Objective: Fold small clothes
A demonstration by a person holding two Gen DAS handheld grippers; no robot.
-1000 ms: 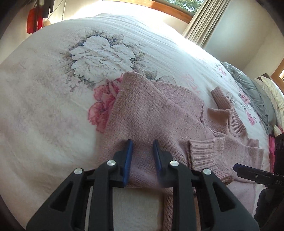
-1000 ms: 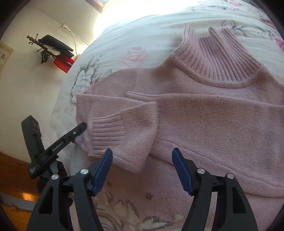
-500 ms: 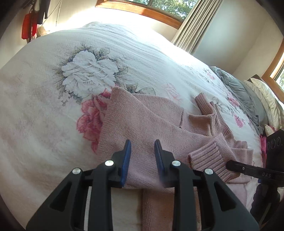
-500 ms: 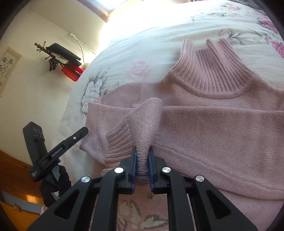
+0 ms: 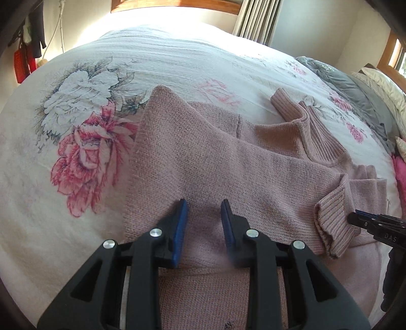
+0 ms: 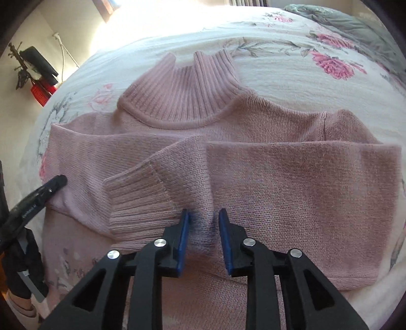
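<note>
A pink knit turtleneck sweater point(image 5: 228, 165) lies face up on the bed, its ribbed collar point(image 6: 182, 83) toward the far side. My left gripper point(image 5: 204, 220) is shut on a raised fold of the sweater's left sleeve. In the right wrist view my right gripper point(image 6: 204, 228) is shut on the other sleeve just behind its ribbed cuff point(image 6: 137, 200), which lies across the chest. The right gripper's tip point(image 5: 368, 224) shows at the curled cuff point(image 5: 332, 223) in the left wrist view. At the left edge of the right wrist view is the left gripper point(image 6: 38, 195).
A white bedspread point(image 5: 88, 127) with pink and white flowers covers the bed. Grey bedding and pillows point(image 5: 355, 88) are piled at the far right. A red item point(image 6: 40, 95) hangs on the wall to the left. Curtains point(image 5: 256, 20) hang behind the bed.
My right gripper went from open to shut on the sleeve near the cuff and drew it across the chest. My left gripper kept its hold and came lower over the sweater.
</note>
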